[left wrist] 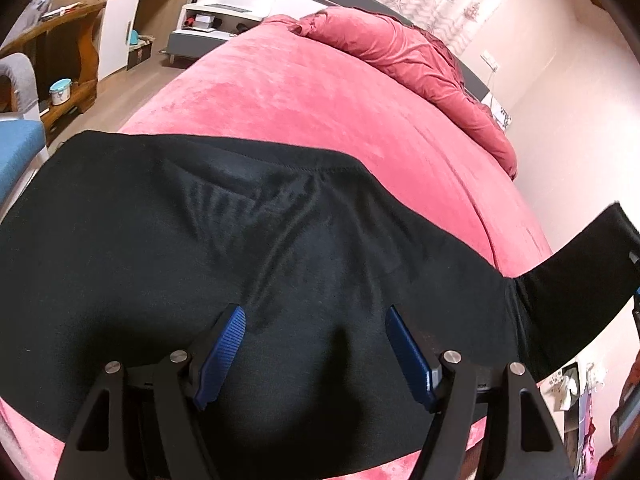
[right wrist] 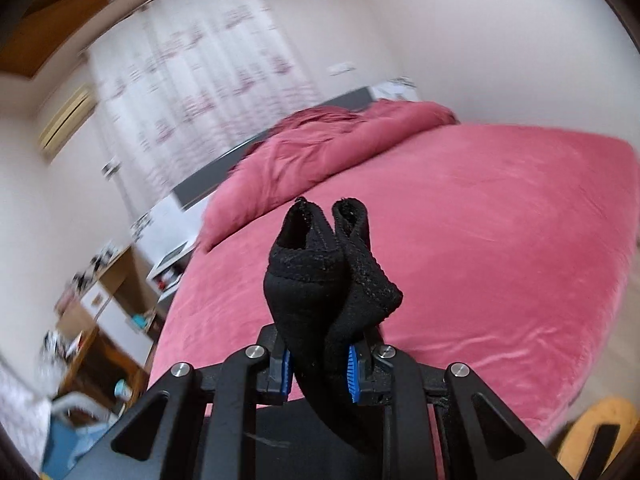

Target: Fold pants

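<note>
Black pants (left wrist: 280,264) lie spread across the near end of the pink bed (left wrist: 320,92). My left gripper (left wrist: 315,314) hovers just over them, open, its blue pads wide apart with cloth below but nothing pinched. One part of the pants (left wrist: 580,280) rises off the bed toward the right edge of the left wrist view. In the right wrist view my right gripper (right wrist: 318,376) is shut on a bunched end of the pants (right wrist: 320,272), whose rolled hems stick up past the pads, held well above the bed (right wrist: 480,240).
A crumpled pink duvet (left wrist: 404,52) is piled at the head of the bed by the curtain. A white nightstand (left wrist: 216,20), a wooden desk (left wrist: 68,40) and a blue chair (left wrist: 16,152) stand left of the bed. The wall runs along the right side.
</note>
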Demonstrator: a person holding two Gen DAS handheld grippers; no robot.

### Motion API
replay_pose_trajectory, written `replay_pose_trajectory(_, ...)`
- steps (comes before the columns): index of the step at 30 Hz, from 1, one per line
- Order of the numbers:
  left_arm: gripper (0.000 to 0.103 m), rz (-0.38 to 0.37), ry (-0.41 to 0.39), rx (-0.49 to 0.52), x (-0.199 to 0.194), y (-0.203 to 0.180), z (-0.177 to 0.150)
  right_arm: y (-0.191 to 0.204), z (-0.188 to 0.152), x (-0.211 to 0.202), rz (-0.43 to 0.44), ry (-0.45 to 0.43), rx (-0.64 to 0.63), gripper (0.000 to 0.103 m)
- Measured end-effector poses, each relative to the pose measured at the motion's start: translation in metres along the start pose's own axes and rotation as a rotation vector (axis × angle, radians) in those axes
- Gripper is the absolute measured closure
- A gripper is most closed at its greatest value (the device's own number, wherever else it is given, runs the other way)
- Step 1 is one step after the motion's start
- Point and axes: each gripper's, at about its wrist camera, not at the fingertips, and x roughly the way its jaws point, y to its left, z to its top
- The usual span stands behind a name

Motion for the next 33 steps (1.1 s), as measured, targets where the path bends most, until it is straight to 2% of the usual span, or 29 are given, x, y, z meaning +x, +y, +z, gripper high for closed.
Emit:
replay_pose_trajectory(4,0.029,0.007,-0.015,-0.019,-0.004,0.007,0.004,0.046,-0.023,0.009,0.041,0.031,-0.108,0.082)
replay_pose_trajectory(8,0.029,0.002,-0.018,-0.051,-0.006,0.016,0.004,0.088,-0.057,0.027,0.096,0.099,-0.235,0.082)
replay_pose_trajectory(12,0.029,-0.003,-0.012,-0.071,-0.005,0.02,0.001,0.111,-0.096,0.044,0.159,0.163,-0.298,0.082)
replay_pose_trajectory(20,0.029,-0.018,-0.002,-0.058,-0.004,0.019,-0.001,0.13,-0.171,0.09,0.176,0.316,-0.432,0.082)
replay_pose_trajectory(27,0.029,-0.019,0.008,-0.065,0.0,0.014,-0.001,0.12,-0.214,0.109,0.173,0.4,-0.46,0.077)
replay_pose_trajectory(30,0.029,-0.03,0.014,-0.066,0.001,0.01,-0.001,0.115,-0.225,0.114,0.187,0.449,-0.458,0.064)
replay_pose_trajectory(32,0.029,-0.042,0.02,-0.057,0.003,0.004,-0.001,0.112,-0.23,0.113,0.248,0.482,-0.436,0.04)
replay_pose_trajectory(33,0.029,-0.05,0.023,-0.053,0.004,0.001,0.0,0.113,-0.23,0.111,0.27,0.486,-0.435,0.037)
